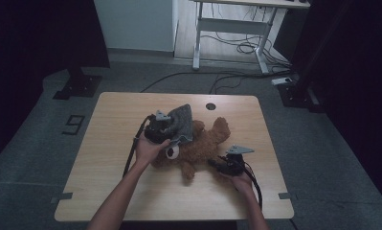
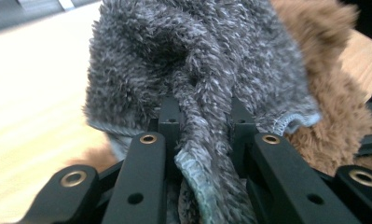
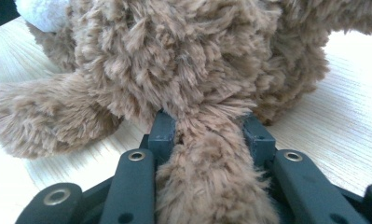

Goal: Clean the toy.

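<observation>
A brown plush bear (image 1: 203, 143) lies on the wooden table (image 1: 112, 143). A grey fuzzy cloth (image 1: 181, 122) hangs over its upper part, lifted a little. My left gripper (image 1: 172, 132) is shut on a fold of that grey cloth (image 2: 202, 140), the black jaws pinching it from both sides. The bear's brown fur (image 2: 333, 121) shows behind the cloth. My right gripper (image 1: 217, 165) is shut on one of the bear's limbs (image 3: 211, 158), with the bear's body (image 3: 183, 60) just beyond. A white patch of the bear (image 3: 44, 14) shows at the top left.
A round cable hole (image 1: 210, 106) sits near the table's far edge. Beyond the table stands a white desk frame (image 1: 236, 33) with loose cables (image 1: 241, 48) on the grey floor. Cables trail from both grippers toward the near edge.
</observation>
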The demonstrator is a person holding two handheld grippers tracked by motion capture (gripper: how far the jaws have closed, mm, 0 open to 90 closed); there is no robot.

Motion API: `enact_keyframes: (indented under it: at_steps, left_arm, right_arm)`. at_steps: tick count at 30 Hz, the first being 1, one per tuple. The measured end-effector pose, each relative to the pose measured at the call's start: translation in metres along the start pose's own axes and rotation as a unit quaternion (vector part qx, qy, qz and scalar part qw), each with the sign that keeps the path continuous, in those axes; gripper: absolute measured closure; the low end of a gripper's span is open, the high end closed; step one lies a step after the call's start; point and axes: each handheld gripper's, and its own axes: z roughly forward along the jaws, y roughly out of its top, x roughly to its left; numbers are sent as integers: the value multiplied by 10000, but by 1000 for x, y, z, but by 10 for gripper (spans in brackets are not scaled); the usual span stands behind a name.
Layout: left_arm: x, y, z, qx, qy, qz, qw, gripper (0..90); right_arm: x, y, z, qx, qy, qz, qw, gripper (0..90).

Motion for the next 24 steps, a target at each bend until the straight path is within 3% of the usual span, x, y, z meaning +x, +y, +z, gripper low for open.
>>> enact_keyframes:
  at_steps: [5, 13, 17, 24]
  left_arm:
    - [1, -11, 0, -4, -188, -59, 9998, 738]
    - [-7, -30, -6, 22, -377, 144, 9992, 748]
    - [-9, -36, -9, -38, -462, 142, 9988, 750]
    - [-15, -49, -13, -199, -503, 159, 9984, 751]
  right_arm:
    - [1, -1, -1, 6, 12, 9, 10000, 636]
    - [3, -3, -7, 79, 39, -36, 10000, 552]
    - [0, -6, -14, -51, 100, -72, 9999, 510]
    - [-2, -5, -22, -148, -40, -34, 9999, 433]
